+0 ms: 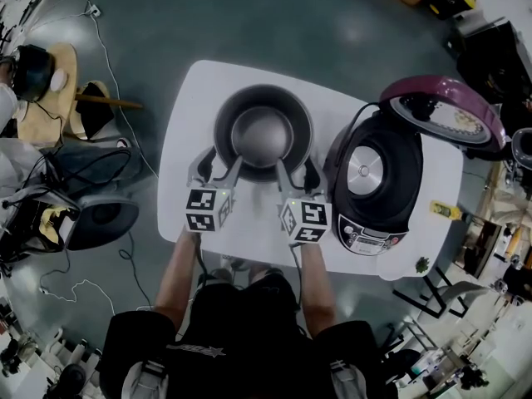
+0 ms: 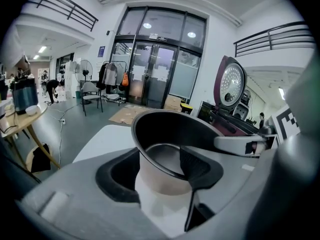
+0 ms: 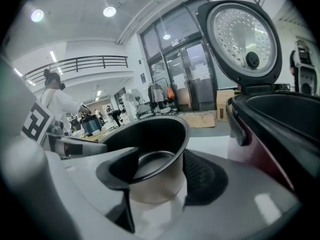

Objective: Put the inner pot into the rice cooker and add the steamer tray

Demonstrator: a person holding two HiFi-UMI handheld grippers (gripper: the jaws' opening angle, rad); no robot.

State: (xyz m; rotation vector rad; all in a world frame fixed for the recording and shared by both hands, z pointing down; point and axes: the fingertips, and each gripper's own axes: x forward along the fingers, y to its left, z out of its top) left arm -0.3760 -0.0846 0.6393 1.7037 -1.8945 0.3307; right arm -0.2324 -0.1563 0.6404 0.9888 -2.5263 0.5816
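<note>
The dark inner pot (image 1: 287,106) stands upright in the middle of the white table (image 1: 187,131), left of the rice cooker (image 1: 370,185), whose maroon lid (image 1: 445,110) is up. A paler round surface lies inside the pot; I cannot tell whether it is the pot's bottom or an insert. My left gripper (image 1: 218,167) is open astride the near left rim, one pad outside the wall and one inside. My right gripper (image 1: 298,173) is open astride the near right rim. The left gripper (image 2: 161,171) and the right gripper (image 3: 160,176) each show the pot wall in a wide gap.
The cooker's open body (image 3: 280,124) stands close to the right of my right gripper. A small yellow object (image 1: 445,210) lies on the table's right edge. A round wooden table (image 1: 50,90), a chair and cables stand on the floor to the left.
</note>
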